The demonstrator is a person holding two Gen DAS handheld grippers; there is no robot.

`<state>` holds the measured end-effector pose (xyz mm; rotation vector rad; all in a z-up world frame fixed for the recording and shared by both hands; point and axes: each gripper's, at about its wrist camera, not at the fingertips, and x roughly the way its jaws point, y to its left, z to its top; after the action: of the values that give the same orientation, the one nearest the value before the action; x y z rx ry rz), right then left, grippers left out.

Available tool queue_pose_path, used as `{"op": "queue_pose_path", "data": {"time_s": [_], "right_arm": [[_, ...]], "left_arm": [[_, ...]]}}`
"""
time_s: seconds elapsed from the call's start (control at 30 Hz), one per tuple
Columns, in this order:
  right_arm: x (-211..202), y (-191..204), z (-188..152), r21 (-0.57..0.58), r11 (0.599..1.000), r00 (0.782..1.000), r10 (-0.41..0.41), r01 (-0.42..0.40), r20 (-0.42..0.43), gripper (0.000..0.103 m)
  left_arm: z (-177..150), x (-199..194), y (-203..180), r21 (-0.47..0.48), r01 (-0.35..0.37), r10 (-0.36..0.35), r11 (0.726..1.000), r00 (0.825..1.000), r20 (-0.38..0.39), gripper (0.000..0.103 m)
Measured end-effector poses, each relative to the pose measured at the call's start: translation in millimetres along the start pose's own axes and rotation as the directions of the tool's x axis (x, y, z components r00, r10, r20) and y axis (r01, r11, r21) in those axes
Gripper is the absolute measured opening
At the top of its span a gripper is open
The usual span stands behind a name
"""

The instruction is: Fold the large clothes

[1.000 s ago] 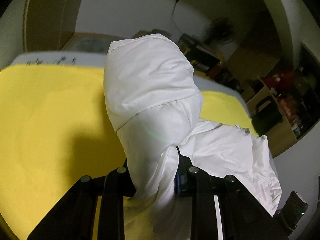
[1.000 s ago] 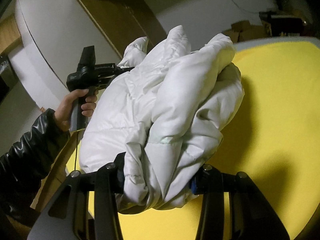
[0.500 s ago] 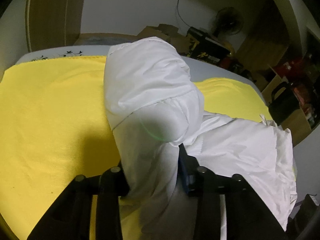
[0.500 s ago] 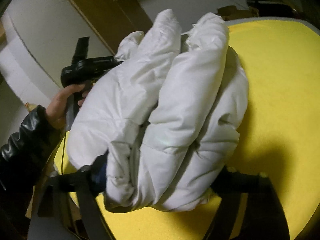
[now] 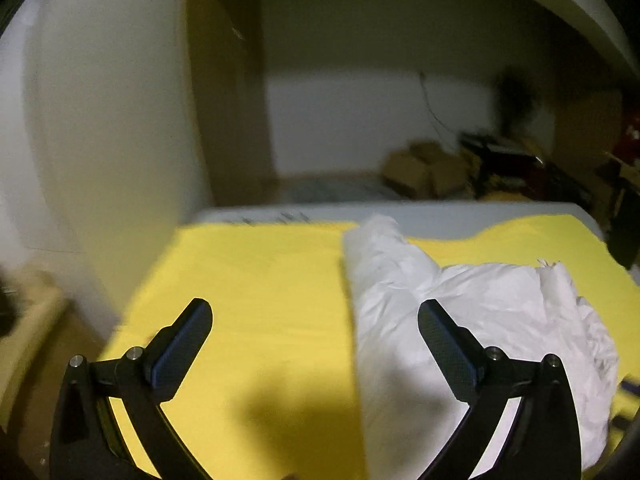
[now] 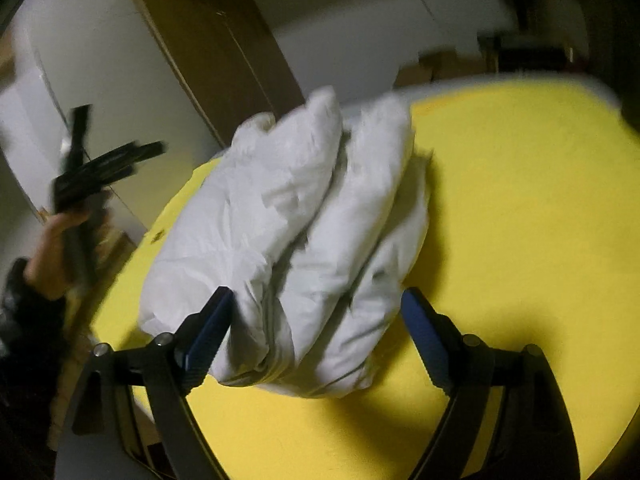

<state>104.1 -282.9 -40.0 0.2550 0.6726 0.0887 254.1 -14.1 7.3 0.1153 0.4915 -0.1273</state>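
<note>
The fold looks close to finished. The white padded jacket (image 6: 304,236) lies on the yellow cover (image 6: 520,208) as a compact, thick bundle, doubled over itself into at least two fat rolls that run side by side, with a deep crease between them. Neither tool grips it: the right gripper (image 6: 316,316) stands with its jaws spread wide on either side of the bundle's near end, the left finger just touching or nearly touching the fabric, the right finger apart from it. The left gripper (image 5: 316,328) is also spread wide, holding nothing, its right finger in front of the jacket's near side and its left finger over bare yellow cover.

From the right wrist view the bundle sits toward the left edge of the cover, near the far left corner, with a broad stretch of yellow free to its right. What is left, as I judge it, is small: perhaps pressing the puffed layers flat or squaring the loose end.

The jacket is plain white, quilted and airy, with soft wrinkles over its surface. In the left wrist view (image 5: 472,320) its far side looks ragged and crumpled, so the stack is not quite even there, though motion blur makes that edge hard to read. Such filling tends to spring back, so the rolls may open a little once left alone.
</note>
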Motion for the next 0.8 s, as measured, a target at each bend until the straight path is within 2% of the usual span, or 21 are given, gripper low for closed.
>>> {"op": "queue_pose_path", "data": {"time_s": [0.1, 0.17, 0.3, 0.37, 0.5, 0.57, 0.63, 0.77, 0.8], "right_arm": [[-28.8, 14.7, 7.6, -0.061, 0.994, 0.992, -0.088, 0.093, 0.086, 0.088], [-50.3, 27.5, 9.5, -0.067, 0.986, 0.977, -0.142, 0.154, 0.160, 0.103], [-99.3, 49.5, 2.0, -0.024, 0.980, 0.942, -0.181, 0.196, 0.284, 0.103], [-113.0, 58.2, -2.4, -0.028, 0.981, 0.949, -0.177, 0.190, 0.260, 0.103], [-136.8, 75.5, -16.4, -0.066, 0.990, 0.969, -0.110, 0.127, 0.219, 0.103], [-148.9, 89.9, -26.3, -0.103, 0.984, 0.965, -0.116, 0.144, 0.235, 0.103], [-159.9, 102.0, -36.8, -0.130, 0.971, 0.951, -0.160, 0.200, 0.266, 0.103], [-168.4, 117.6, -51.1, -0.173, 0.962, 0.945, -0.155, 0.211, 0.288, 0.103], [-170.8, 123.3, -54.7, -0.187, 0.953, 0.938, -0.175, 0.237, 0.299, 0.103]], "left_arm": [[-21.8, -52.2, -1.1, -0.036, -0.046, 0.050, 0.998, 0.994, 0.095, 0.103], [-40.9, -77.0, -0.1, -0.083, -0.051, 0.058, 0.995, 0.994, 0.093, 0.103], [-70.7, -126.0, 1.6, -0.197, -0.037, 0.053, 0.980, 0.996, 0.077, 0.103], [-79.5, -150.3, 1.9, -0.233, -0.020, 0.041, 0.972, 0.996, 0.084, 0.103], [-91.9, -199.3, -4.5, -0.240, -0.054, 0.074, 0.969, 0.994, 0.075, 0.103], [-97.3, -218.5, -9.2, -0.212, -0.085, 0.099, 0.974, 0.993, 0.057, 0.103], [-104.3, -232.7, -13.1, -0.196, -0.104, 0.116, 0.975, 0.992, 0.047, 0.103], [-121.1, -243.9, -27.6, -0.130, -0.132, 0.132, 0.983, 0.991, -0.009, 0.103], [-123.7, -243.1, -29.7, -0.117, -0.136, 0.135, 0.984, 0.991, -0.018, 0.103]]}}
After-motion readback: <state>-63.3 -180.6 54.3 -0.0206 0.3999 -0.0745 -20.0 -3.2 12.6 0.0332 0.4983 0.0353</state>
